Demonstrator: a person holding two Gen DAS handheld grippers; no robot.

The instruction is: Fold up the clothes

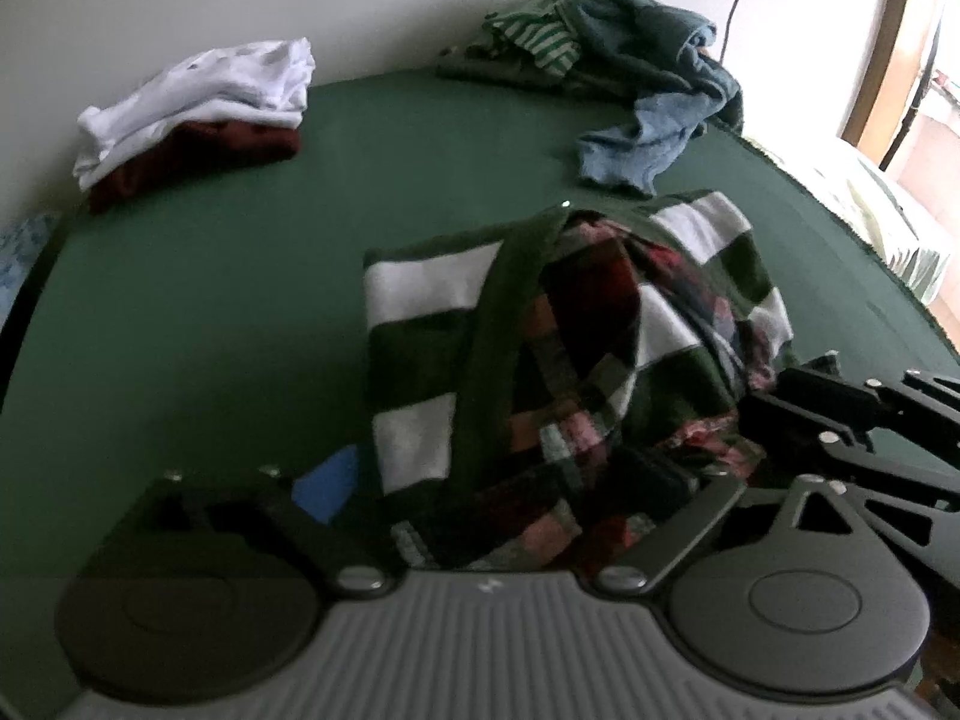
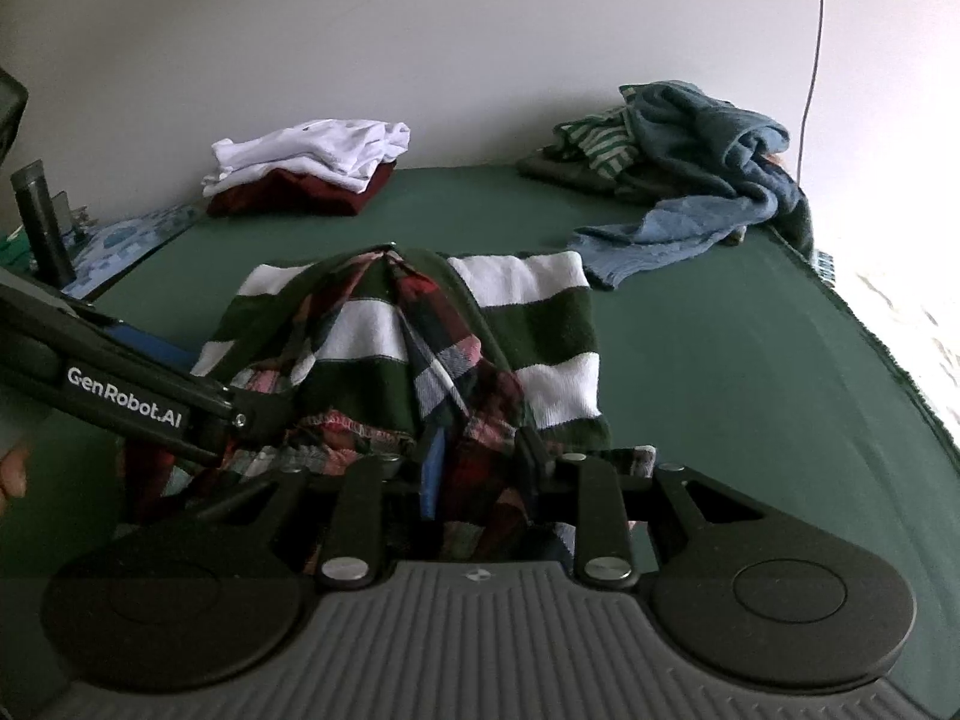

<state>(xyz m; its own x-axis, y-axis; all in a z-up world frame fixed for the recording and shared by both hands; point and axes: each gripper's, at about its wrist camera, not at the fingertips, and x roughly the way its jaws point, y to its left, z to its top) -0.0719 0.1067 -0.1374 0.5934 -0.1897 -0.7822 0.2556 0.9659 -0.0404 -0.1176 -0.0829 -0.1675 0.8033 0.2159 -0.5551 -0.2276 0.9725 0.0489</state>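
A red plaid garment with green and white striped panels is bunched up on the green table cover. My left gripper is shut on its near edge. My right gripper is shut on the same plaid garment, and it shows at the right of the left wrist view. The left gripper shows at the left of the right wrist view, its tips in the cloth.
A folded stack of white and dark red clothes lies at the back left. A heap of unfolded blue and striped clothes lies at the back right. A dark bottle stands off the table's left side.
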